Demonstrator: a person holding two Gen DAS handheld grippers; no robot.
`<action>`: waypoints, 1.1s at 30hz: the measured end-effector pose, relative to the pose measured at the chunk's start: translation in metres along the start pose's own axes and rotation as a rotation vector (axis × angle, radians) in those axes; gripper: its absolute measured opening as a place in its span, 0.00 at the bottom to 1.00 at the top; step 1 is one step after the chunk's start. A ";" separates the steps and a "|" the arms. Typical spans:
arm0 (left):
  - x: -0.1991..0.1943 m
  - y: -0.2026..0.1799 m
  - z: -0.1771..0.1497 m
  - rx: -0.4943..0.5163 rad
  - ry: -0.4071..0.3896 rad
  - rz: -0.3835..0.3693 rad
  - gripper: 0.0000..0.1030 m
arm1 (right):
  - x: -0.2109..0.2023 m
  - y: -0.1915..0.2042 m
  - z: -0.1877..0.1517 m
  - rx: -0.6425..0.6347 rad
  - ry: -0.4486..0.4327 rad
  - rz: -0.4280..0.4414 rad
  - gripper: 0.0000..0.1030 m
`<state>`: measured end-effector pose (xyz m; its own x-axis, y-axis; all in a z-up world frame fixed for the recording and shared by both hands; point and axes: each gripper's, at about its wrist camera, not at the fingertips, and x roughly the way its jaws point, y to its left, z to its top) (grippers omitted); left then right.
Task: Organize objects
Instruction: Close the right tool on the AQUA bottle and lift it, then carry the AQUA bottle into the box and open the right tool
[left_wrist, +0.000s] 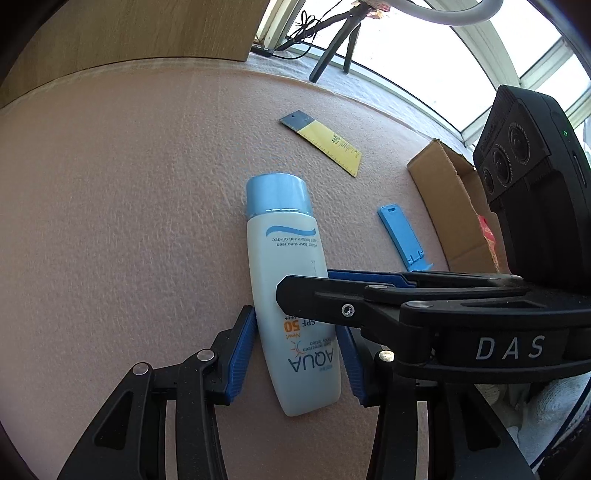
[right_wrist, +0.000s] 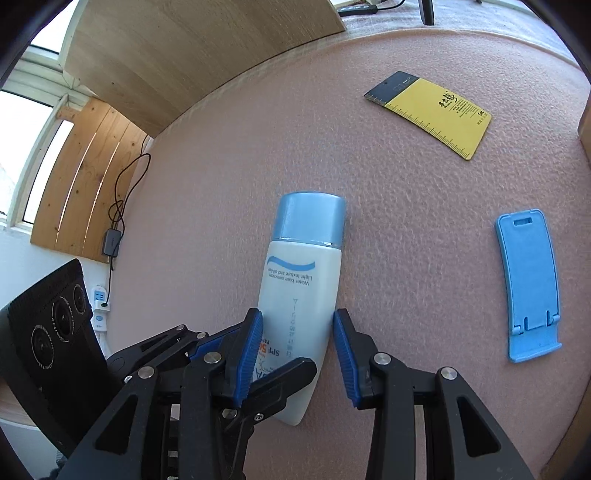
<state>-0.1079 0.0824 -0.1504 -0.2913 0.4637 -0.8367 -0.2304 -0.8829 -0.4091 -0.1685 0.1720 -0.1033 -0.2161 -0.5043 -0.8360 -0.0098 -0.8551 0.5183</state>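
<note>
- The sunscreen bottle (left_wrist: 288, 295) lies flat on the pink tabletop (left_wrist: 129, 221), near its middle, blue cap pointing toward the far edge.
- Both tools are at this one bottle. The left hand-held gripper (left_wrist: 301, 354) straddles its lower body, blue pads on either side, spread and seemingly just clear of the plastic.
- The right hand-held gripper (right_wrist: 297, 350) brackets the bottle higher up, likewise spread; whether its pads touch the sides I cannot tell.
- The step in hand looks like picking up the bottle. Next, one tool should probably close on the body and lift while the other backs off, since their fingers cross.
- A cardboard box (left_wrist: 450, 206) stands open at the right edge; something red shows inside, otherwise its contents are hidden. It seems the likely destination.
- A yellow ruler card (right_wrist: 432, 114) and a blue phone stand (right_wrist: 528, 284) lie loose toward the right, apart from the bottle.
</note>
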 end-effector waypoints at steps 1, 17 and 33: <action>-0.001 -0.003 -0.007 -0.003 0.001 -0.002 0.46 | -0.002 -0.001 -0.008 -0.004 0.003 0.000 0.35; -0.018 -0.023 -0.061 -0.003 0.020 -0.001 0.51 | -0.016 -0.001 -0.064 -0.055 0.025 -0.019 0.39; -0.015 -0.032 -0.053 0.014 0.019 -0.057 0.60 | -0.021 0.001 -0.071 -0.050 0.004 -0.033 0.42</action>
<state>-0.0466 0.1001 -0.1437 -0.2596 0.5119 -0.8189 -0.2594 -0.8538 -0.4514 -0.0950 0.1731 -0.0983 -0.2125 -0.4761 -0.8534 0.0321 -0.8762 0.4808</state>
